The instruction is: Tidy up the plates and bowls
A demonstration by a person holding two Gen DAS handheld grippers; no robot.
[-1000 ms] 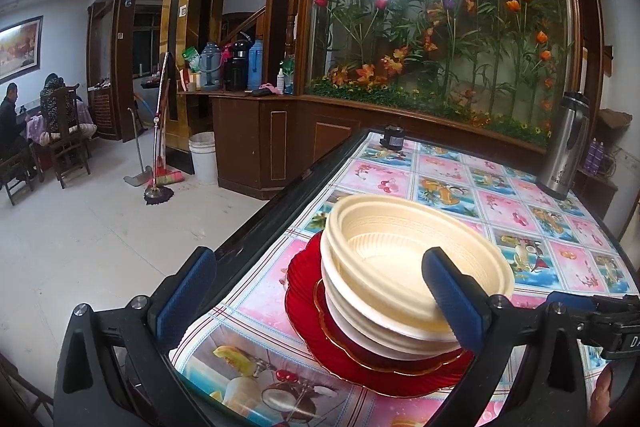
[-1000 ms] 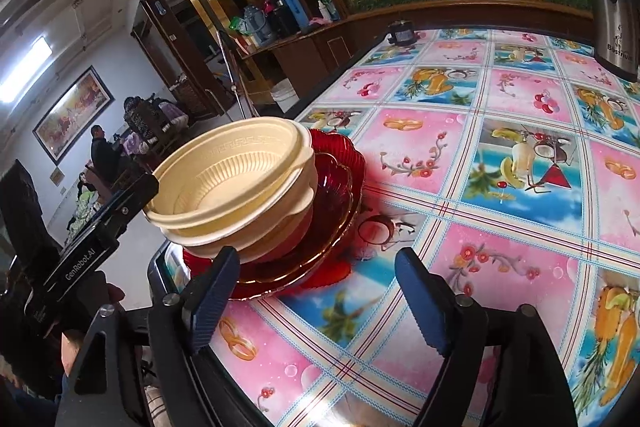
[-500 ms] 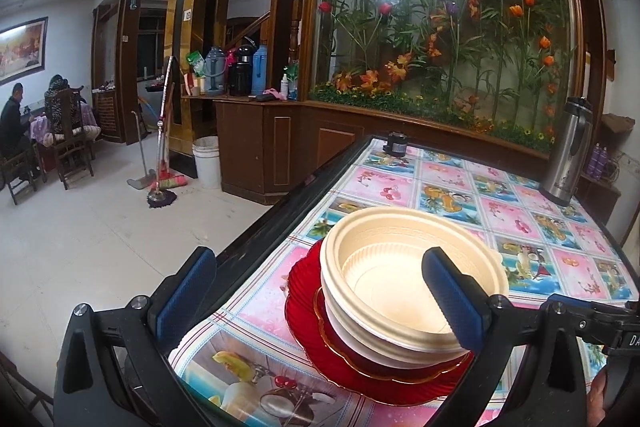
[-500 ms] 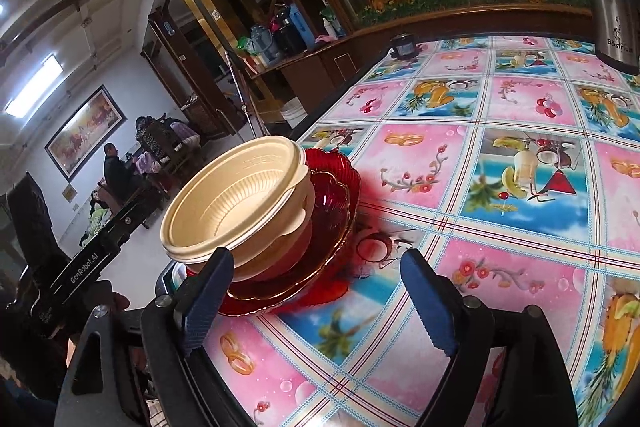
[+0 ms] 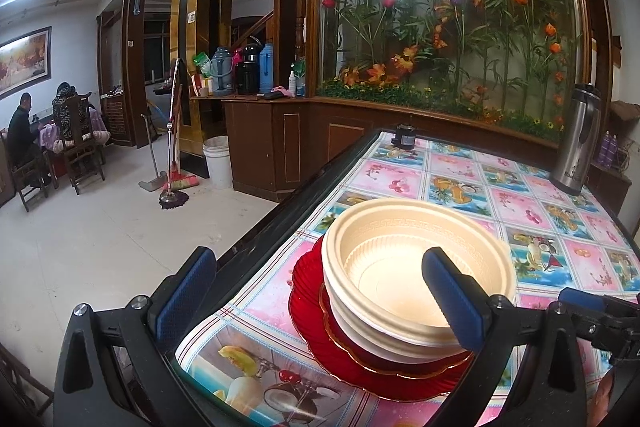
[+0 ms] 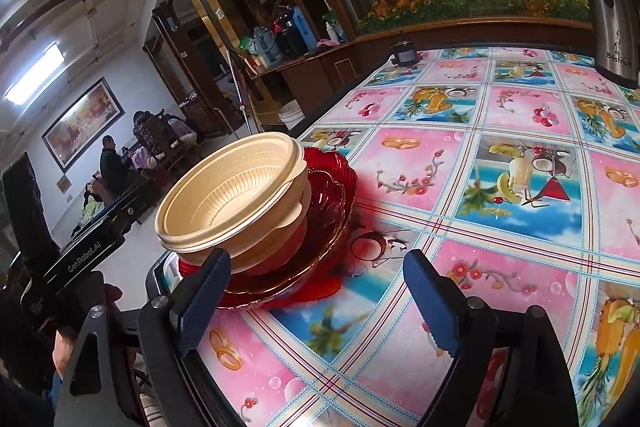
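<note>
While both grippers stood wide and empty, the bowls [image 5: 416,275] on red plates [image 5: 360,371] lay at the left gripper's [image 5: 320,303] one o'clock, nearer than the right gripper [image 6: 316,299].

The cream bowls [image 5: 404,279] cover most of the red plates [image 5: 316,339], the steel flask [image 6: 612,11] gets cropped by the frame edge, and the far diners [image 5: 24,131] are too tiny to make out.

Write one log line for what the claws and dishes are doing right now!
left claw: open, empty | right claw: open, empty | cream bowls: nested on red plates | stack: near table corner
</note>
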